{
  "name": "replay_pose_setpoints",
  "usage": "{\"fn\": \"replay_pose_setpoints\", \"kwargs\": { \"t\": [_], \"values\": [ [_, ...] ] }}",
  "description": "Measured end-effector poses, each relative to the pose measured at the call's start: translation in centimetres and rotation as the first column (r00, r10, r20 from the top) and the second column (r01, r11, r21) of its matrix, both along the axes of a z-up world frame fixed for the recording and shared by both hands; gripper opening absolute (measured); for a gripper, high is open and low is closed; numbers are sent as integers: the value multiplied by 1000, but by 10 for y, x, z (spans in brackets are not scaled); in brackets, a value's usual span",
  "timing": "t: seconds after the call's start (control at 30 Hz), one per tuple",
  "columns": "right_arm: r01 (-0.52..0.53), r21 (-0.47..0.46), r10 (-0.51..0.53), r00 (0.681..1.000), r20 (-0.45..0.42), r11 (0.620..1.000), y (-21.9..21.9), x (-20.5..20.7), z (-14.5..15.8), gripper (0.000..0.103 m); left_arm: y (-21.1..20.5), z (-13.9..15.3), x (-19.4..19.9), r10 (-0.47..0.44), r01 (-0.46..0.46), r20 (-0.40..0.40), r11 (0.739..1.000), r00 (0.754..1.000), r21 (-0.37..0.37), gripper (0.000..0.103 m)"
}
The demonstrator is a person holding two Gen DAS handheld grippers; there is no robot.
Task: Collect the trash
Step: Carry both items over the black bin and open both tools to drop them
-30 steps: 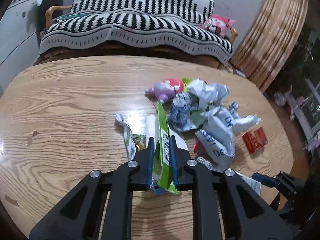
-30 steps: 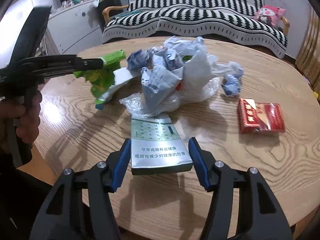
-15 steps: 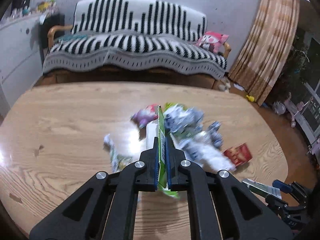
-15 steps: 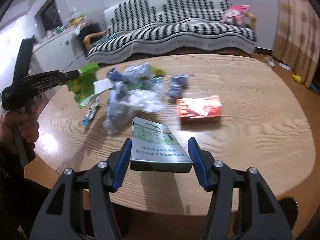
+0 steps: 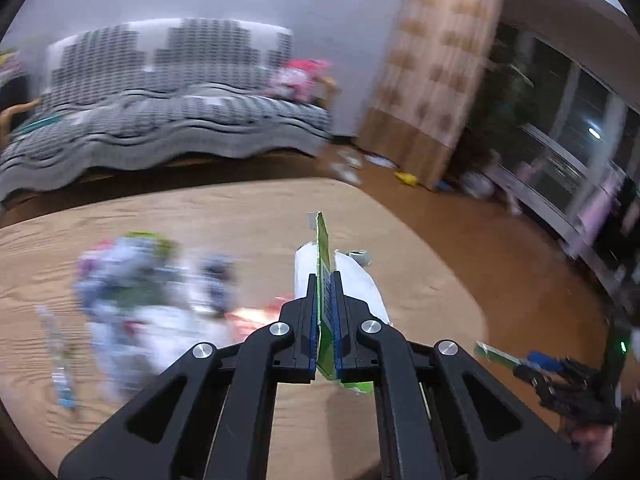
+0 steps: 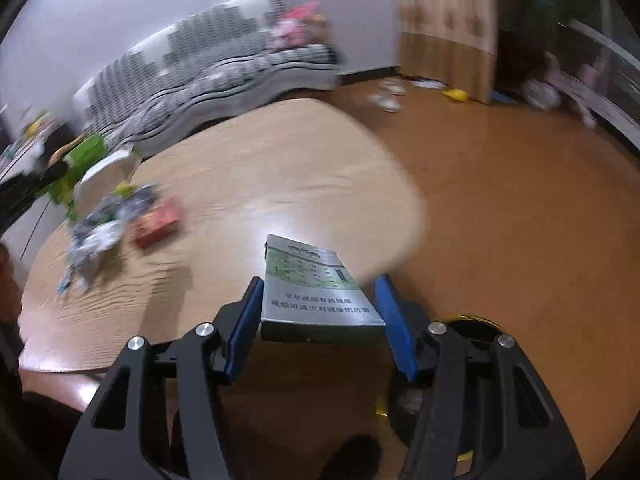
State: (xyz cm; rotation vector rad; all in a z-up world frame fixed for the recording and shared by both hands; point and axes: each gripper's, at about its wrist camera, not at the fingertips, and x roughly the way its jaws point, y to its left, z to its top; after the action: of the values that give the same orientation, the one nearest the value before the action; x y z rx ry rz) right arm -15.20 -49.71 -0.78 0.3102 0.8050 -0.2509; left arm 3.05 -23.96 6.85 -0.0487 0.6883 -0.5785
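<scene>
Both grippers have swung away from the trash pile (image 6: pixel 100 224) on the table (image 6: pixel 260 168), the left gripper (image 5: pixel 325 300) clenched on a green wrapper (image 5: pixel 323 240), the right gripper (image 6: pixel 318 312) gripping a silver cigarette pack (image 6: pixel 316 284) (probably heading for a bin).

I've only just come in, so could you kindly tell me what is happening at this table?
A person is clearing trash with a handheld gripper in each hand. The left gripper is shut on a flat green wrapper, and the right gripper grips a silver cigarette box. Both are held above the wooden table, where a blurred pile of crumpled litter and a red box remain.
</scene>
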Motion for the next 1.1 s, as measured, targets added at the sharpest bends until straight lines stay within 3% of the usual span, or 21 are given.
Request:
{"fn": "replay_pose_setpoints", "kwargs": {
  "t": [0.2,0.3,0.43,0.63,0.83,1.03,1.07,1.1],
  "values": [
    [194,-2,-193,979,-60,981,-81,-56,-21,57,-123,-33,-52,-244,246,-47,969,969,37,5],
    [265,15,-262,958,-114,964,-112,-80,-41,57,-181,-59,-84,-379,384,-95,922,921,50,5],
    [331,49,-319,932,-171,942,-143,-106,-67,57,-230,-98,-113,-481,498,-160,862,862,90,5],
    [357,79,-338,923,-185,931,-163,-123,-80,57,-276,-161,-130,-539,586,-265,798,799,141,5],
    [357,93,-334,922,-198,930,-166,-121,-84,57,-300,-192,-130,-550,613,-295,766,781,193,5],
    [364,98,-339,918,-207,926,-171,-122,-87,57,-307,-201,-129,-576,638,-295,744,763,199,6],
    [364,97,-338,918,-208,927,-170,-120,-87,57,-310,-201,-133,-579,641,-294,741,761,199,7],
    [361,100,-335,919,-207,927,-170,-120,-88,57,-312,-202,-132,-578,643,-298,737,760,207,18]
  ]
}}
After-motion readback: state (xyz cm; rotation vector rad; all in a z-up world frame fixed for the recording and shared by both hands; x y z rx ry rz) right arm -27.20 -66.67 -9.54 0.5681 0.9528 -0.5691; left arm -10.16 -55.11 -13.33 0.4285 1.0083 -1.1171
